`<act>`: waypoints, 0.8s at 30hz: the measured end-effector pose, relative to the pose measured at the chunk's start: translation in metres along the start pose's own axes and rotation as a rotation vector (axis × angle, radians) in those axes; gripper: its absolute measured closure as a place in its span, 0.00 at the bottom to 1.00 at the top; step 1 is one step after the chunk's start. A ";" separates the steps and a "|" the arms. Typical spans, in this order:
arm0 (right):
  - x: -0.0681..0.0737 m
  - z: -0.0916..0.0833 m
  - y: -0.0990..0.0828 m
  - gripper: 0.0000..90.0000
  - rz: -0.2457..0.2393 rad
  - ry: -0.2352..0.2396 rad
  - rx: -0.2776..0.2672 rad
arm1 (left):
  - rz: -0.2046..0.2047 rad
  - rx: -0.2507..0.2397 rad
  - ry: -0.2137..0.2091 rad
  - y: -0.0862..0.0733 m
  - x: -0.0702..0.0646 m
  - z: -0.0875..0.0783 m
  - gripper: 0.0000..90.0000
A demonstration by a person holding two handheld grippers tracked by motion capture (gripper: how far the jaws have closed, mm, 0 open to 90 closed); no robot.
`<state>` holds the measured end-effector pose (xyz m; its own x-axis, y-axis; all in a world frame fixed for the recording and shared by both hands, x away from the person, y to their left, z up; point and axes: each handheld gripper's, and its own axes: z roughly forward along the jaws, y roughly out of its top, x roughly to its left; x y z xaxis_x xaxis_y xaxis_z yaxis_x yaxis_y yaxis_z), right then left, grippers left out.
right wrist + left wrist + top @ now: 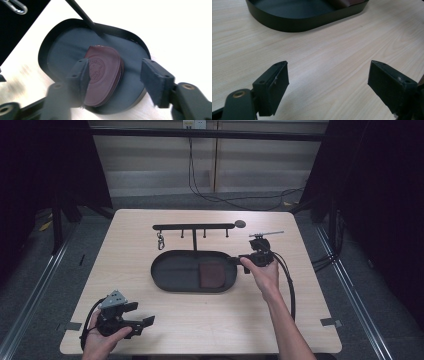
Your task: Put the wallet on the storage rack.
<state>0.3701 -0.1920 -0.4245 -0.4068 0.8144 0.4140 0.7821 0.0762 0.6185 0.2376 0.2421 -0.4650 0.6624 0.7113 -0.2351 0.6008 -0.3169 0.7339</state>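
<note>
From the high view, the dark oval tray sits mid-table with a maroon leather pouch lying flat in its right half. The right gripper is at the tray's right end, and from this height I can't quite tell how wide its jaws stand. The left gripper rests near the table's front left corner, jaws apart, nothing in them. Behind the tray stands a black hook rack with a small metal clip hanging from it.

Left gripper view now: its pads are spread wide over bare wood, and the tray wall sits well ahead.

Right gripper view: the jaws are parted and holding nothing, and the pouch lies in the tray beyond them, free of both pads. It looks light, soft and flexible, embossed leather with a zip along the curved edge, so it will likely flop if lifted by a corner. Pinching across that zipped rim looks the best hold. The low tray wall and the rack's post crowd the approach.
</note>
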 end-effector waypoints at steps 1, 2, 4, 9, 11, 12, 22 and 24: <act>0.000 -0.002 -0.001 0.42 -0.002 0.000 0.000 | -0.004 -0.003 0.005 0.000 0.001 0.000 0.19; 0.000 -0.004 -0.003 0.39 -0.011 -0.002 -0.004 | -0.010 -0.003 0.010 0.000 0.001 0.000 0.19; -0.002 -0.007 -0.008 0.35 -0.009 -0.009 -0.003 | -0.025 -0.009 0.023 0.000 0.003 -0.001 0.19; -0.001 -0.016 -0.018 0.24 -0.022 -0.033 0.003 | -0.031 -0.014 0.022 0.001 0.005 -0.002 0.19; -0.002 -0.021 -0.022 0.22 -0.025 -0.039 0.006 | -0.033 -0.011 0.017 0.001 0.005 -0.002 0.19; -0.002 -0.023 -0.024 0.21 -0.027 -0.045 0.002 | -0.034 -0.010 0.014 0.001 0.005 -0.002 0.19; -0.009 -0.051 -0.050 0.18 -0.033 -0.059 -0.023 | -0.041 0.004 0.007 0.002 0.007 -0.001 0.18; -0.012 -0.055 -0.057 0.17 -0.031 -0.070 -0.025 | -0.047 0.006 0.006 0.002 0.007 0.000 0.18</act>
<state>0.3043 -0.2375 -0.4274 -0.3958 0.8500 0.3476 0.7573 0.0880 0.6471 0.2434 0.2469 -0.4650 0.6312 0.7288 -0.2655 0.6338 -0.2873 0.7182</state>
